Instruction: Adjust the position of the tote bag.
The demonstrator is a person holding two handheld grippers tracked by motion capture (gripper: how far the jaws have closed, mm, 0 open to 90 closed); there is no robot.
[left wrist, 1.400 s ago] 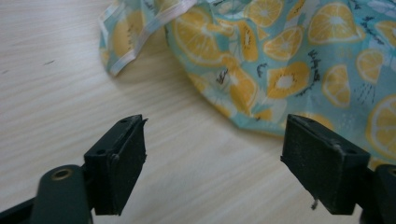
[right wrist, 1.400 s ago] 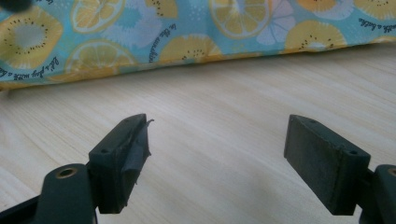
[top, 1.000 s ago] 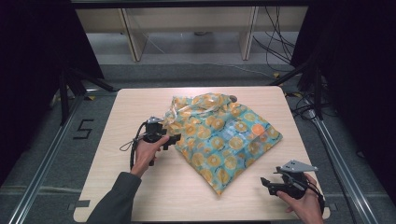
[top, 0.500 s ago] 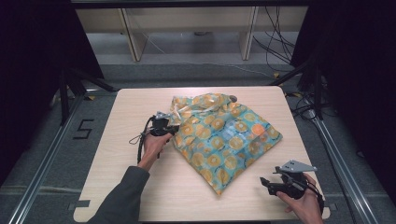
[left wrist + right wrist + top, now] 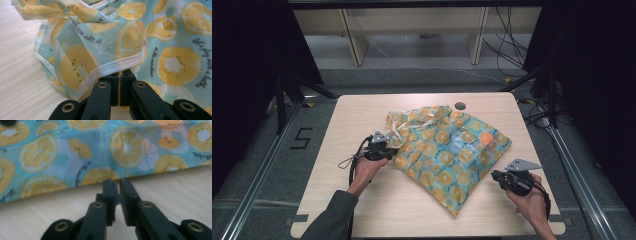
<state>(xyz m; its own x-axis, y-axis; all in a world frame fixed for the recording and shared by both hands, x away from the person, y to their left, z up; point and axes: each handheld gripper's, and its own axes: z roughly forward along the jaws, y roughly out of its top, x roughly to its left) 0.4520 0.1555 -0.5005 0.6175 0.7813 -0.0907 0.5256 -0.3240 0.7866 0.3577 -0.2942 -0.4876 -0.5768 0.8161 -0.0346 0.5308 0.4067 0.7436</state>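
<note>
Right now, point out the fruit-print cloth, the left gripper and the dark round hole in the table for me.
fruit-print cloth (image 5: 452, 150), high view, on the middle of the fabric.
left gripper (image 5: 119, 75), left gripper view, between its closed jaw tips at the cloth's hem.
dark round hole (image 5: 460, 106), high view, on its centre, near the table's far edge.

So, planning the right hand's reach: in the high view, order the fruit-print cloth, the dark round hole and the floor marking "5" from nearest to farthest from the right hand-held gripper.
1. Fruit-print cloth, just left of the right hand-held gripper.
2. Dark round hole, far table edge.
3. Floor marking "5", off the table's left side.
</note>
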